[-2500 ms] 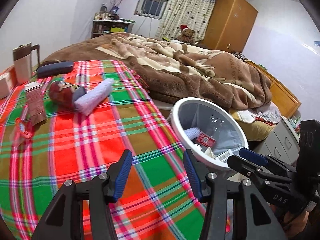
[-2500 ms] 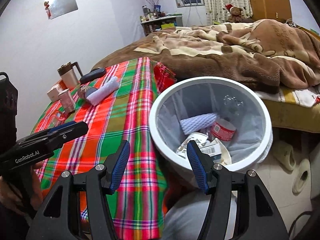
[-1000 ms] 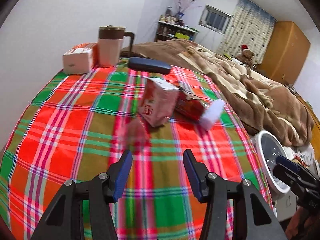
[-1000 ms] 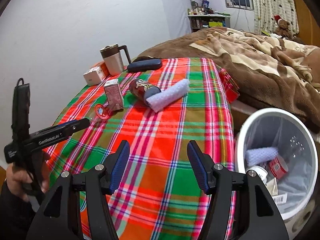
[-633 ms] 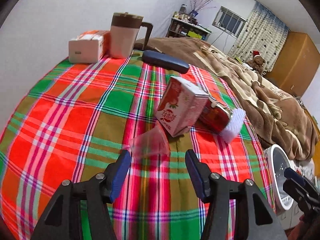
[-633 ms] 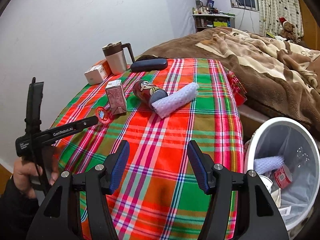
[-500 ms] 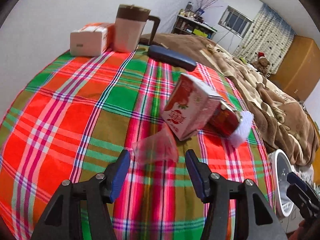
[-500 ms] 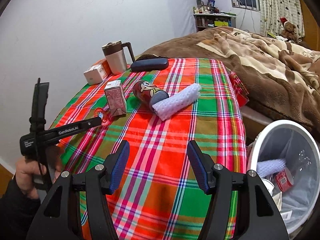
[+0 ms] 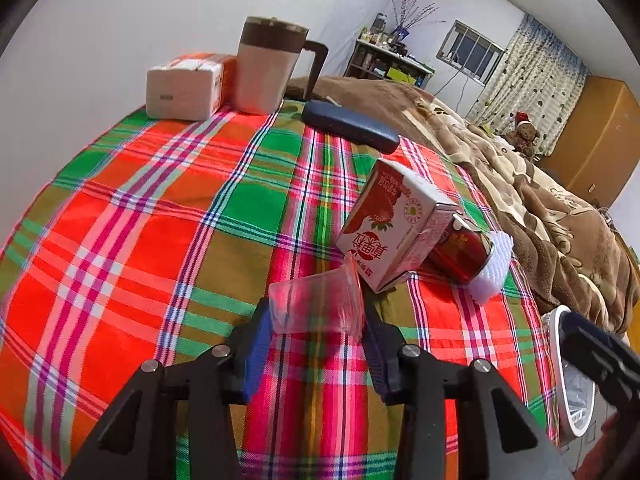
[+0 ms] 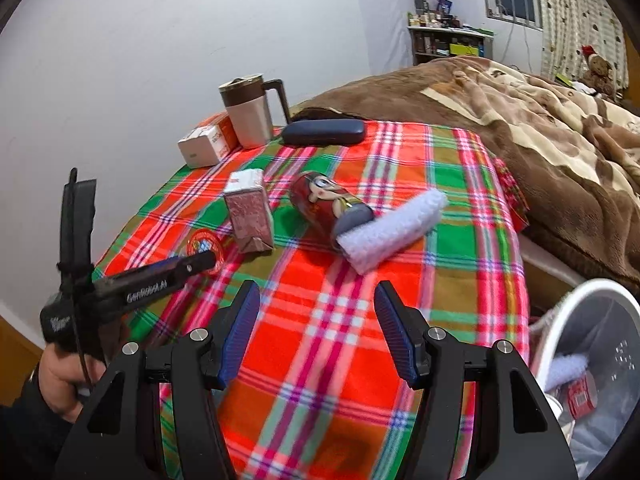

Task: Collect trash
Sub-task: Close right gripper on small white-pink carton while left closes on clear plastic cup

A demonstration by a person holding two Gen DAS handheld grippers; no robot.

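A clear plastic cup [image 9: 316,300] with a red rim lies on its side on the plaid cloth [image 9: 160,240]. My left gripper [image 9: 316,316] has its jaws closing on the cup, both blue pads touching its sides. Just behind stand a red-and-white juice carton [image 9: 392,228], a red can [image 9: 460,248] on its side and a white foam sleeve [image 9: 492,268]. The right wrist view shows the cup's red rim [image 10: 205,245] at the left gripper's fingers [image 10: 188,266]. My right gripper [image 10: 316,308] hovers open and empty over the cloth, short of the can [image 10: 324,200] and sleeve [image 10: 396,228].
A white bin [image 10: 600,292] holding trash stands off the table's right edge. At the far end by the wall are a lidded mug [image 9: 272,68], a small box [image 9: 184,84] and a dark case [image 9: 348,126]. A bed with a brown blanket [image 9: 540,200] lies beyond.
My left gripper came forward and down to the clear cup and its jaws narrowed onto it. The right gripper swung left, from the bin toward the middle of the cloth.
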